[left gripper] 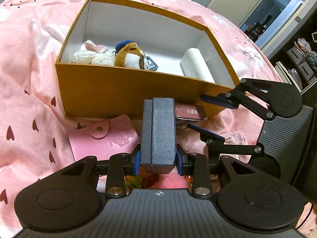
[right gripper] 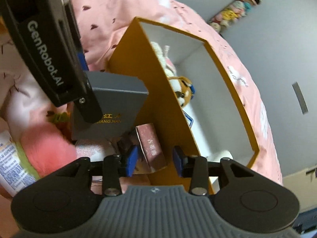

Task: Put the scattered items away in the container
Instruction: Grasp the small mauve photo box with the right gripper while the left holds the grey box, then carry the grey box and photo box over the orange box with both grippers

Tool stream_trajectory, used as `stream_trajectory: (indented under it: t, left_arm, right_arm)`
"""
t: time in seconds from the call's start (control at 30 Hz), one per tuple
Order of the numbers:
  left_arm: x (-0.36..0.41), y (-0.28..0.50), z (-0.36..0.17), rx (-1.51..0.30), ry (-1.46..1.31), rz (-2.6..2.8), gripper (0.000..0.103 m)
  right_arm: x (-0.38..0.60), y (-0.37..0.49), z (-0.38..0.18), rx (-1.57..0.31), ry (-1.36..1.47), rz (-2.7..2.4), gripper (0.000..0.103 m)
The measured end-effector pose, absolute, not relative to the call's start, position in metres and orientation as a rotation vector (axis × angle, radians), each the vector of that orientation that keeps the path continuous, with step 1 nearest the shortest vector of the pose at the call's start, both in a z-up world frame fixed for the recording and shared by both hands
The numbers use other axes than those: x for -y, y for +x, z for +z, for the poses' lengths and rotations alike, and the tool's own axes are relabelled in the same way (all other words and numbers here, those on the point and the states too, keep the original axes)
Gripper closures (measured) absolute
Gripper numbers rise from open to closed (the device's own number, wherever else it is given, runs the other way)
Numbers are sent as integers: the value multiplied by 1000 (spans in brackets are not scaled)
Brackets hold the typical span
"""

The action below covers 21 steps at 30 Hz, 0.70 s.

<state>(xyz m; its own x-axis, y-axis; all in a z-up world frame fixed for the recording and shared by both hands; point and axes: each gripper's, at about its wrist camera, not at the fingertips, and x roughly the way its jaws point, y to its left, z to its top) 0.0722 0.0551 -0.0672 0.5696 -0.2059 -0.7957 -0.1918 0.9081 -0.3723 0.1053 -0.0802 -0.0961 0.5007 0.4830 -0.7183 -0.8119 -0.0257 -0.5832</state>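
Note:
An orange cardboard box [left gripper: 126, 91] with a white inside lies open on a pink bedspread. In it are a white plush rabbit [left gripper: 93, 54], a brown plush toy [left gripper: 130, 55] and a white roll [left gripper: 196, 65]. My left gripper [left gripper: 158, 158] is shut on a grey textured case [left gripper: 159, 132], held in front of the box's near wall. The same grey case [right gripper: 111, 107] shows in the right wrist view under a left finger [right gripper: 87, 99]. My right gripper [right gripper: 154, 161] stands open, with a small maroon box [right gripper: 152, 146] between its pads against the orange wall [right gripper: 158, 99].
A pink snap wallet [left gripper: 103, 138] lies left of the grey case. A pink fluffy item [right gripper: 47, 144] and a printed tube [right gripper: 11, 158] lie at the left. A door [left gripper: 237, 0] and shelves [left gripper: 297, 59] stand beyond the bed.

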Motion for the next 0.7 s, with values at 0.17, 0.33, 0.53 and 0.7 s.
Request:
stream_trajectory:
  t: [0.17, 0.33, 0.53, 0.7]
  left_arm:
    - [-57, 69, -65, -956, -430, -8, 65]
    - [-58, 66, -62, -944, -414, -8, 65]
    - [-51, 59, -48, -909, -362, -29, 65]
    - [-46, 54, -31, -882, -339, -56, 65]
  right_arm:
    - [69, 110, -104, -379, -1252, 1105, 61]
    - [69, 110, -104, -426, -1230, 1130, 70]
    - [74, 114, -97, -490, -1150, 1117, 76]
    - [85, 125, -69, -593, -992, 1091, 77]
